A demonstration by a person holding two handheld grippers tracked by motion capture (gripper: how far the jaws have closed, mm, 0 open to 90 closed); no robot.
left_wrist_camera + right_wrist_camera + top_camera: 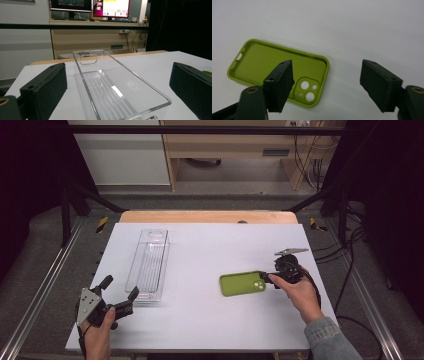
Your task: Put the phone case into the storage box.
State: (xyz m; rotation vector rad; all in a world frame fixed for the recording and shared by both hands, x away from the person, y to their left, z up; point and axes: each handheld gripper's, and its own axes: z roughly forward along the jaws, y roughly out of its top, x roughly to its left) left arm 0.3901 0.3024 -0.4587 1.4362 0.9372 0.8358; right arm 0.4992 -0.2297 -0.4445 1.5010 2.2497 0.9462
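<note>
Right gripper jaws: standing apart over the phone case, one pad above its camera end, the other over bare table beyond its short edge; nothing pinched between them.
Left gripper jaws: spread wide, empty, pointing along the clear tray from its near end; not touching it.
Phone case: lying flat on the right half of the table, hollow side up, camera end toward the right gripper, well apart from the tray.
Hidden or cut off: lower edge of the case behind the left-hand pad in the right gripper view; near end of the tray cut by the bottom of the left gripper view; contact between pad and case not possible to judge; a sliver of green peeping over the right-hand pad in the left gripper view.
Look of the case: lime green, soft-looking, raised rim all round, rounded corners, a square camera island with two large holes and one small, a slot in the far short side.
Look of the tray: clear plastic, long and narrow, ribbed floor, oval handle hole in the far wall, standing upright on the left half of the table.
Hands: right hand with a denim cuff gripping its tool from below right; left hand at the bottom left corner.
Surface: white table, matte, a wooden edge at the far side.
Room: dark frame rails and black curtains at both sides, grey floor, cables at the right, pale wooden furniture and two lit monitors beyond.
</note>
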